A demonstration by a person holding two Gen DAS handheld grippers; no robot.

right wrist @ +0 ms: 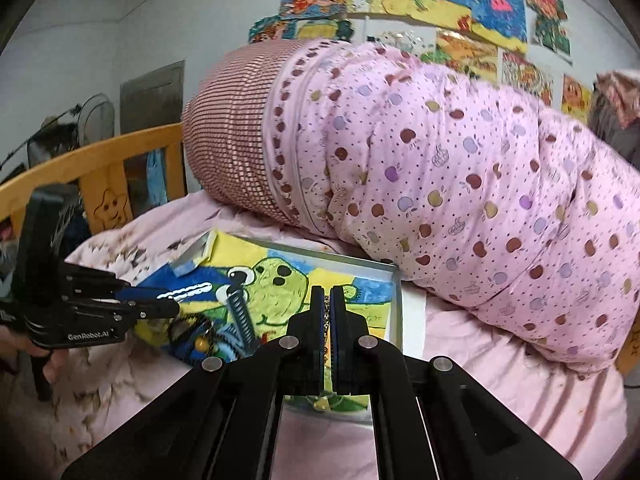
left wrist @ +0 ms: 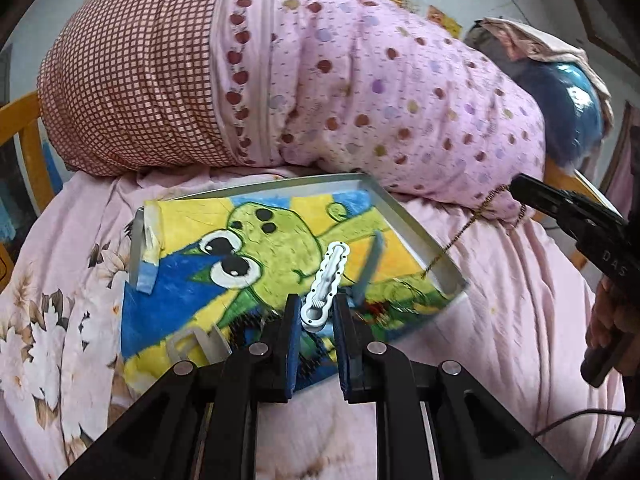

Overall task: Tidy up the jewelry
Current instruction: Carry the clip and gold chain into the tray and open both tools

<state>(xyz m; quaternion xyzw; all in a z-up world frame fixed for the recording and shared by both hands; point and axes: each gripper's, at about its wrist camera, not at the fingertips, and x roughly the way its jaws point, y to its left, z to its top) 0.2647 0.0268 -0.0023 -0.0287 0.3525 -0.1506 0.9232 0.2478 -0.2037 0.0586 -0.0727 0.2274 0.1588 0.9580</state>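
Note:
A shallow silver-rimmed tray (left wrist: pixel 416 224) lined with a bright frog drawing lies on the bed. My left gripper (left wrist: pixel 317 307) is shut on the round end of a white wavy hair clip (left wrist: pixel 328 276), which points out over the tray. From the right wrist view the left gripper (right wrist: pixel 170 307) comes in from the left with the white clip (right wrist: pixel 186 291). My right gripper (right wrist: pixel 327 300) is shut on a thin gold chain (right wrist: pixel 327 316) above the tray's right rim (right wrist: pixel 396 300). In the left wrist view the gold chain (left wrist: pixel 460 236) hangs from the right gripper (left wrist: pixel 516 186) down into the tray.
A black beaded string (right wrist: pixel 188 328) and a striped clip (right wrist: pixel 240 312) lie in the tray's near part. A rolled pink spotted quilt (left wrist: pixel 360 80) lies right behind the tray. A yellow wooden bed rail (right wrist: pixel 100 164) runs at the left. A hand (left wrist: pixel 608 316) grips the right tool.

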